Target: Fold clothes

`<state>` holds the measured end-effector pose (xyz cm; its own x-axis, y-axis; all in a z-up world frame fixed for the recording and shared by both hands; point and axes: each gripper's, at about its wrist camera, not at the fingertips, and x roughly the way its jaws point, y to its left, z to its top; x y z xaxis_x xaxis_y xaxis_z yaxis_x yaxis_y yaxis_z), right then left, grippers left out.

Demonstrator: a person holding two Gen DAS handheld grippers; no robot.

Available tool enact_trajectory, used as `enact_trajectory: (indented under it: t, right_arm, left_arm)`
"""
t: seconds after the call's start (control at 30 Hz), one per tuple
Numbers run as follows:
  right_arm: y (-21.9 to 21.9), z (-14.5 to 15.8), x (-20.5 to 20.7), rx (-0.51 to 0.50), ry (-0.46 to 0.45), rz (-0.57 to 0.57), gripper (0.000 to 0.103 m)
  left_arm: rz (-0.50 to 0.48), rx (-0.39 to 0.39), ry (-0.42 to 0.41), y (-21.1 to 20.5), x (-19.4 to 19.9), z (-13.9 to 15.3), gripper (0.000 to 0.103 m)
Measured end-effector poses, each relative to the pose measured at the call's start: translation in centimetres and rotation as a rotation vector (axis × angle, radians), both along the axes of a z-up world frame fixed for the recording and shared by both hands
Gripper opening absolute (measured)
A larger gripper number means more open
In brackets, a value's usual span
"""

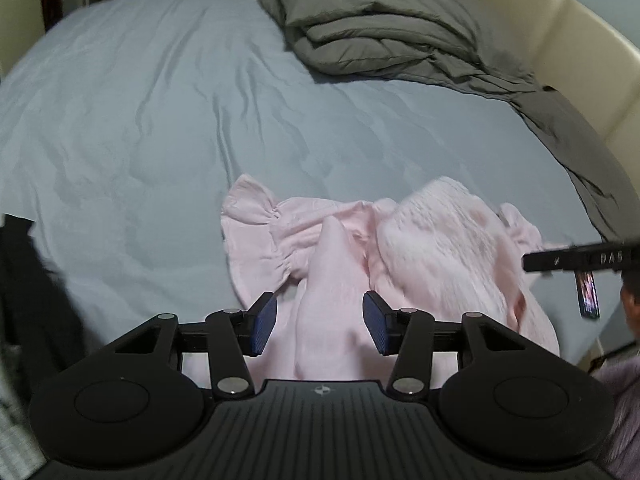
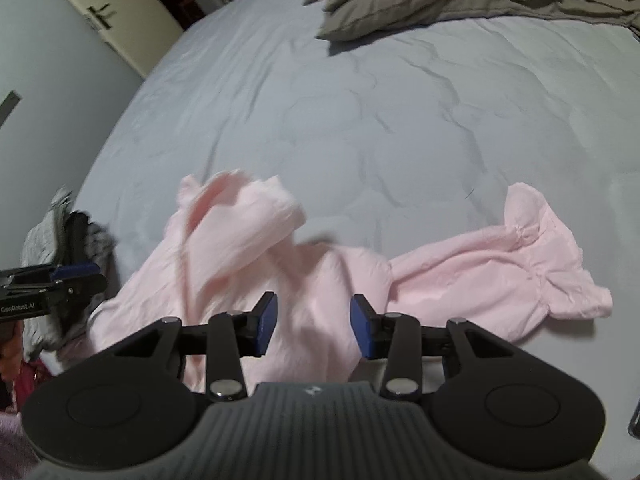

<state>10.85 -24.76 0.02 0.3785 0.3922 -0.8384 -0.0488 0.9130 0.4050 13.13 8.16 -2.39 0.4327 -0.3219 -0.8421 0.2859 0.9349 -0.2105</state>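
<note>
Bed (image 1: pixel 140 100) with a wrinkled blue sheet fills the room, with a grey blanket (image 1: pixel 380 28) bunched at the far side. Lots of bare sheet lies beyond the pink top (image 1: pixel 320 264) crumpled near the front edge. Left gripper (image 1: pixel 320 322) and right gripper (image 2: pixel 313 326) are spread apart above it, pinching nothing.

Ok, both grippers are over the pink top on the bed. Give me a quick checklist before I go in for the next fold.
1. Left gripper free of cloth: ok, jaws apart, pads clear of the fabric.
2. Right gripper free of cloth: ok, jaws apart, nothing pinched.
3. Pink top lying flat: not ok, bunched, one part blurred mid-fall.
4. Ruffled sleeve spread out: ok, it lies out to the side on the sheet.
5. Grey duvet clear of the top: ok, far across the bed.
6. Hem edges located: cannot tell, hidden under the grippers.
</note>
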Motion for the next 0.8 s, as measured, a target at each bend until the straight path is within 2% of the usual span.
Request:
enact_trajectory:
  t: [0.17, 0.33, 0.37, 0.4, 0.43, 0.47, 0.53, 0.67, 0.8]
  right_arm:
    - [0.7, -2.1, 2.2, -0.023, 0.038, -0.008, 0.044]
    - [1.0, -4.3, 3.1, -0.005, 0.114, -0.013, 0.040]
    - [1.0, -4.6, 3.0, -0.001, 0.126, -0.013, 0.030]
    - [1.0, -4.9, 2.9, 0.002, 0.139, -0.013, 0.013]
    - [1.0, -5.3, 2.9, 0.006, 0.152, -0.013, 0.010]
    - [0.8, -5.3, 2.7, 0.013, 0.156, -0.019, 0.007]
    - [0.3, -4.6, 2.5, 0.020, 0.130, -0.038, 0.003]
    - [-1.5, -1.7, 1.7, 0.035, 0.026, -0.107, 0.001]
    - [-3.5, 0.6, 0.8, 0.054, -0.049, -0.187, 0.001]
  left_arm:
    - [0.002, 0.024, 0.063, -1.3, 2.6, -2.4, 0.046]
    - [0.014, 0.002, 0.128, -1.3, 3.3, -3.9, 0.044]
    - [0.016, 0.000, 0.137, -1.4, 3.3, -4.1, 0.033]
    - [0.018, -0.002, 0.147, -1.4, 3.4, -4.3, 0.024]
    - [0.019, -0.005, 0.145, -1.3, 3.3, -4.3, 0.016]
    - [0.021, -0.009, 0.136, -1.3, 3.3, -4.0, 0.008]
    - [0.024, -0.015, 0.110, -1.2, 3.1, -3.3, 0.002]
    - [0.058, -0.034, 0.005, -0.3, 2.2, -0.4, 0.000]
    - [0.136, -0.042, -0.098, 1.4, 1.1, 2.4, 0.000]
